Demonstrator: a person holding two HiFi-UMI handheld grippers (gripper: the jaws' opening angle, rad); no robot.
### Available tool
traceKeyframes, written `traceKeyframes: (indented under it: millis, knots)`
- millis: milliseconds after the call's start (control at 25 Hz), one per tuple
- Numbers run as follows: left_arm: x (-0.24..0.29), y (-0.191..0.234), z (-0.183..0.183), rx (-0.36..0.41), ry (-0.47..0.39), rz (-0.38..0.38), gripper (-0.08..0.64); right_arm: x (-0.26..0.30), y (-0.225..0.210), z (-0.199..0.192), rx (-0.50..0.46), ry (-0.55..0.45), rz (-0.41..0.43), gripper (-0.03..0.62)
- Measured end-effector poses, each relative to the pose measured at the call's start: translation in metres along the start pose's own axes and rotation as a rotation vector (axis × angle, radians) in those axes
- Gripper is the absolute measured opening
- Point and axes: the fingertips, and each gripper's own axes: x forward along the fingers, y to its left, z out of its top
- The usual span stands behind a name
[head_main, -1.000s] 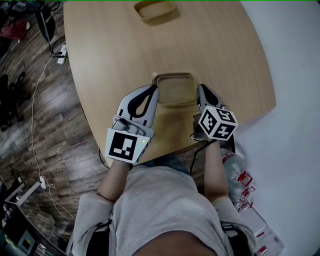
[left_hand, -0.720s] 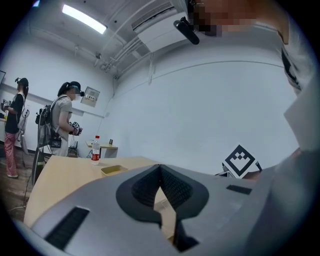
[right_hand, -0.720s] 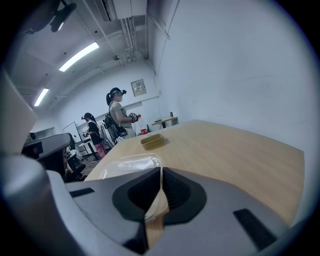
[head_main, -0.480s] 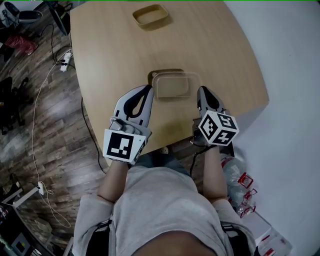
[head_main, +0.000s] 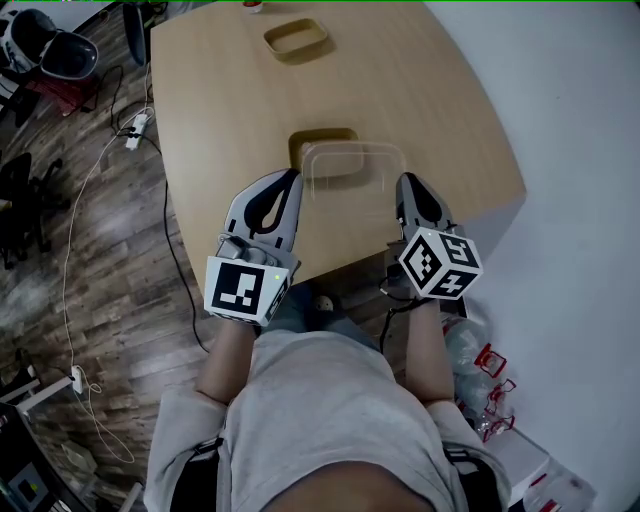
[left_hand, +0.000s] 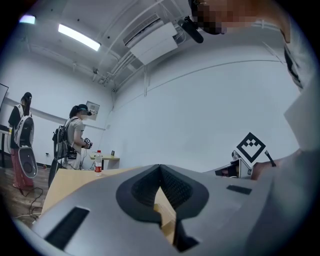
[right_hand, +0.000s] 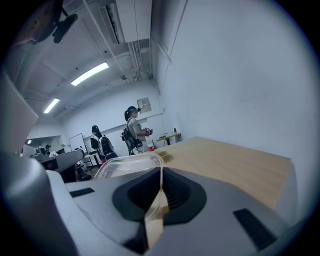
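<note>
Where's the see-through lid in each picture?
Head view: the clear lid is in the middle.
Left gripper view: I can't make it out here.
Right gripper view: the lid sits low, left of centre.
Shared landmark: the wooden table, seen in all three.

Head view: bright, even overhead light. Soft, short shadows are thrown on the table (head_main: 230, 110) beside the far tan tray (head_main: 296, 38). Slight softness is noted throughout. The clear lid (head_main: 352, 165) is made out only by a faint sheen.

Gripper views: heavy fisheye bending, black vignette at the corners. Ceiling strip lights (left_hand: 79, 37) are blown white. The nearest foreground is out of focus, and the far figures (left_hand: 75, 135) are soft.
</note>
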Motion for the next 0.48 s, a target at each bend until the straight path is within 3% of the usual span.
traceKeyframes:
  millis: [480]
  knots:
    - [-0.05, -0.044, 0.022, 0.046, -0.051, 0.02, 0.014, -0.072, 0.02, 0.015, -0.028, -0.093, 0.041, 0.021]
